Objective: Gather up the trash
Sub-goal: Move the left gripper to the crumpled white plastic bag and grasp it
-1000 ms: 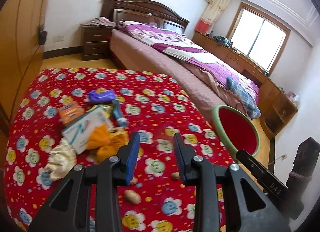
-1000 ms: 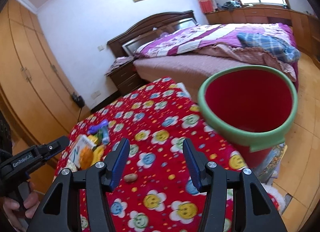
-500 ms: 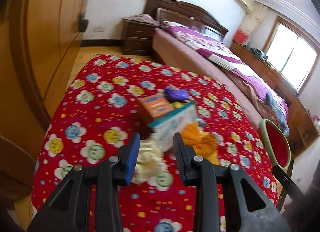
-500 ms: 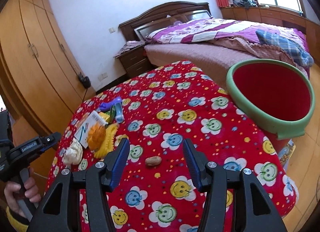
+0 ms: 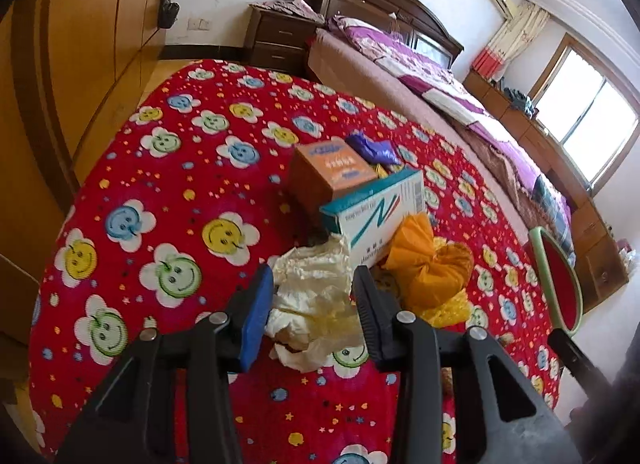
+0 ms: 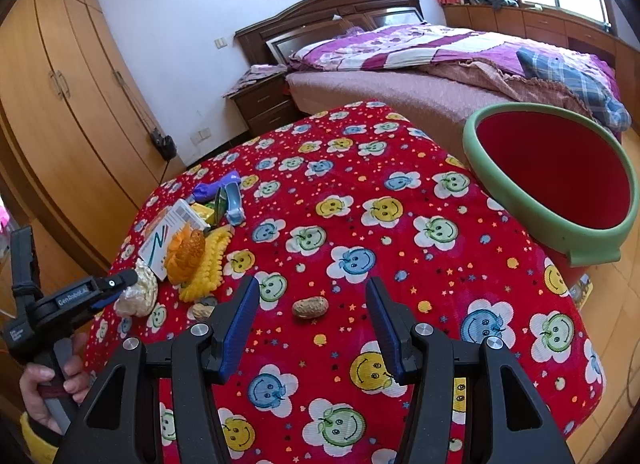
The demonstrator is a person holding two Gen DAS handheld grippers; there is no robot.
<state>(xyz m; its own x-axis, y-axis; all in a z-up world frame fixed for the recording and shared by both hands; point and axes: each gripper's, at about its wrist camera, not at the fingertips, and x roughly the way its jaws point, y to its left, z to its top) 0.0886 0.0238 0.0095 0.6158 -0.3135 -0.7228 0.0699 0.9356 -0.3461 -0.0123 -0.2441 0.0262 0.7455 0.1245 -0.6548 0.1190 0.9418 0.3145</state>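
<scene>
Found the trash heaped mid-worktop [image 5: 180, 183] on a red cloth printed with smiling flowers. At 6 o'clock of the heap, a crumpled cream wrapper [image 5: 316, 304], thin, glossy and creased. At 12 o'clock from it, a white-and-teal carton [image 5: 376, 211], flat-sided and sharp-cornered, leaning against a squat orange box [image 5: 326, 173]. At 3 o'clock, a knotted orange bag [image 5: 424, 264], soft and puffy. At the heap's far end, a purple wrapper [image 5: 374, 149].

Held the left tool [image 5: 313, 284] partly spread, jaws just opened wider, the cream wrapper lying between the pads and not visibly pinched. Half a second earlier had the wrapper ahead of narrower tips.

Kept the right tool [image 6: 313, 296] at a middling gap, gripping nothing, with a rough tan peanut [image 6: 310, 307] on the cloth just ahead, nearer than before. Left the round red bin [image 6: 560, 171], green-rimmed, off the worktop's edge at 2 o'clock in the right wrist view.
</scene>
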